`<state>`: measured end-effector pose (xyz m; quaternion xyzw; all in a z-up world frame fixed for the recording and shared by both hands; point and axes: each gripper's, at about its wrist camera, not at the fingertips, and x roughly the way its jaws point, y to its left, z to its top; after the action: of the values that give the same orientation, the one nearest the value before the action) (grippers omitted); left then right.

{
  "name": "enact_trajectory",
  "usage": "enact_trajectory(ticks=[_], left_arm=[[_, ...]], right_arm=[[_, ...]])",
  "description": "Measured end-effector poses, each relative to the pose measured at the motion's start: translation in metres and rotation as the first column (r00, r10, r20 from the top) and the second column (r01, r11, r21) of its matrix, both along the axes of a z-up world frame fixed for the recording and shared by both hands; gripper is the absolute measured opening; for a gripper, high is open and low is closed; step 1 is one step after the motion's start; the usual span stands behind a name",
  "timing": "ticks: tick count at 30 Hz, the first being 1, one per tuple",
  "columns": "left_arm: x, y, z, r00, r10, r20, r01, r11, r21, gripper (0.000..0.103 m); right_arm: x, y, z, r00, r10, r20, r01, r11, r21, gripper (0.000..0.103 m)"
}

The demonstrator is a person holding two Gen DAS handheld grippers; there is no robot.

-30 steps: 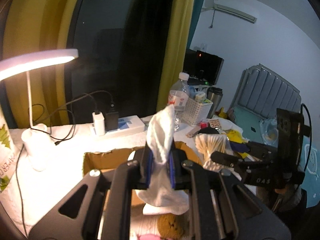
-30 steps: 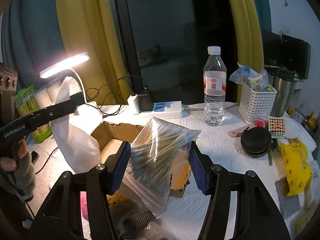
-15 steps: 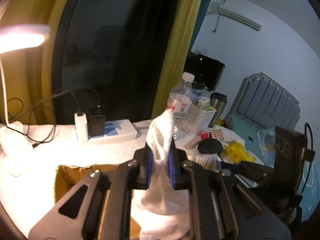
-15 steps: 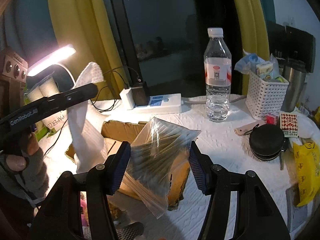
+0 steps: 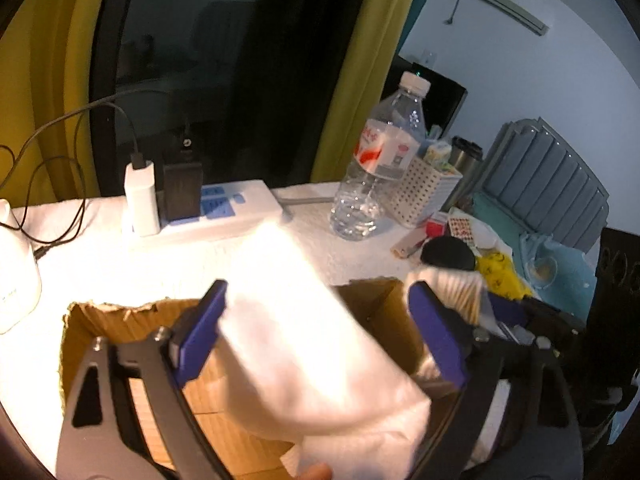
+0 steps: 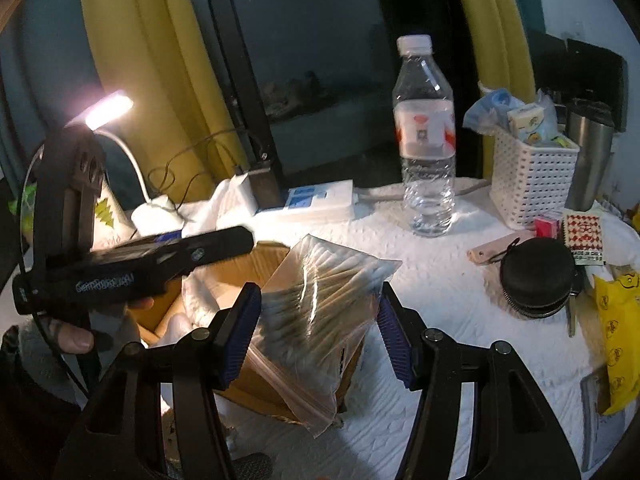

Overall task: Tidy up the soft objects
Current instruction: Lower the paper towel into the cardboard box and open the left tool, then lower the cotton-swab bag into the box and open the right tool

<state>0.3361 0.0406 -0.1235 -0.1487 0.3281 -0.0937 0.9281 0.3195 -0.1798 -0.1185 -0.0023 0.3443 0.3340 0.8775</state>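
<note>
Now left claw [image 5: 316, 334] just opened, blurred white cloth [image 5: 308, 344] between; right claw [image 6: 318, 334] grasping swab bag [image 6: 320, 312].

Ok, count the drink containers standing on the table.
2. The clear water bottle stands behind the cardboard box. The steel tumbler stands right of the white basket. Clutter at the right edge could hide more.

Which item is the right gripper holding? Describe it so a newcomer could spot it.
Start at the open brown cardboard box on the white-covered table. Over its right edge, between the right gripper's blue pads, is a clear zip-top plastic bag of cotton swabs. It is the only see-through bag, packed with thin white-tipped sticks.
</note>
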Motion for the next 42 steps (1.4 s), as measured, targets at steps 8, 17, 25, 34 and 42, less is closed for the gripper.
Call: enact_trajectory(ticks=[8, 17, 25, 34, 42], left_arm=[[-0.013, 0.007, 0.011, 1.000, -0.013, 0.002, 0.013, 1.000, 0.003, 0.091], [-0.043, 0.032, 0.025, 0.998, 0.057, 0.031, -0.058, 0.998, 0.021, 0.091], [-0.069, 0.064, 0.015, 0.990, 0.142, 0.007, -0.142, 0.989, 0.041, 0.091], [-0.080, 0.074, 0.007, 0.989, 0.149, -0.008, -0.149, 0.988, 0.036, 0.091], [-0.093, 0.068, 0.020, 0.991, 0.135, 0.026, -0.136, 0.990, 0.043, 0.091]], right_arm=[[-0.004, -0.005, 0.014, 0.999, -0.013, 0.032, 0.013, 1.000, 0.019, 0.061], [-0.016, 0.017, 0.026, 0.996, 0.071, 0.058, -0.073, 0.997, 0.037, 0.061], [-0.011, 0.077, -0.022, 0.986, 0.162, -0.042, -0.166, 0.977, -0.133, 0.061], [-0.005, 0.086, -0.047, 0.996, 0.084, -0.031, -0.090, 0.944, -0.318, 0.061], [-0.010, 0.065, -0.027, 0.999, 0.036, -0.010, -0.037, 0.961, -0.275, 0.062]])
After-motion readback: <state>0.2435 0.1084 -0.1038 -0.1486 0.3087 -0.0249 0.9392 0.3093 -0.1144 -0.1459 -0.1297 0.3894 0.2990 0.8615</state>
